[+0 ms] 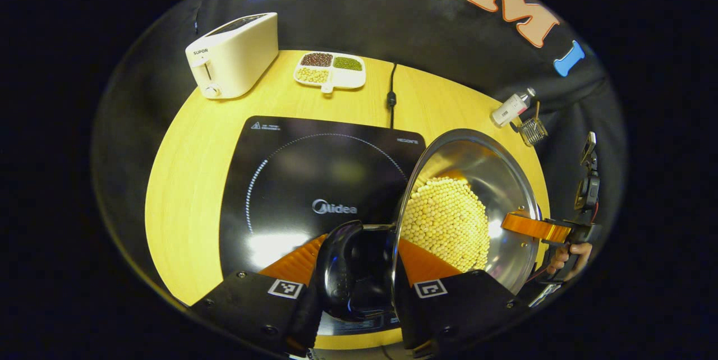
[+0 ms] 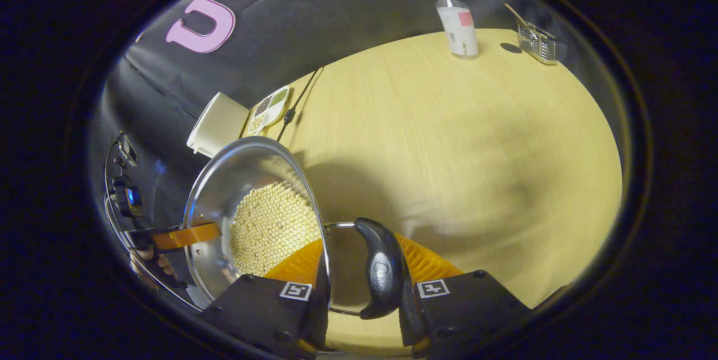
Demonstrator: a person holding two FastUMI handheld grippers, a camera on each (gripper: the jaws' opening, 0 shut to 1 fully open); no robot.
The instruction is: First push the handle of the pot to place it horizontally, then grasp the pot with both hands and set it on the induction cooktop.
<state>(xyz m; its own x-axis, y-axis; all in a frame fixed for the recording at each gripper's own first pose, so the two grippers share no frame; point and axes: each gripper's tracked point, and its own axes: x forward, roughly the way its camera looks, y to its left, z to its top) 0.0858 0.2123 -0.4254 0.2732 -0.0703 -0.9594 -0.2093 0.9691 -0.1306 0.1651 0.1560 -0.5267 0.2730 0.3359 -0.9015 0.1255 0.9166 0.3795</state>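
Note:
A steel pot [image 1: 493,180] holding several pale beans [image 1: 449,222] is carried between my two grippers. In the left gripper view, my left gripper [image 1: 359,273] is shut on the pot's black side handle [image 1: 342,264]. The pot hangs over the right edge of the black induction cooktop [image 1: 303,180]. Across the pot, the right gripper [image 1: 538,228] grips the opposite rim, with a hand behind it. In the right gripper view, my right gripper [image 2: 362,278] is shut on the other black handle [image 2: 384,270]. The pot [image 2: 235,180] casts a shadow on the table, and the left gripper [image 2: 182,235] shows beyond it.
A white toaster [image 1: 233,57] and a divided dish of beans [image 1: 331,71] stand at the back of the yellow table [image 1: 185,180]. The cooktop's cord [image 1: 391,96] runs to the back. A bottle [image 2: 457,23] and a wire holder [image 2: 537,43] stand on the far right.

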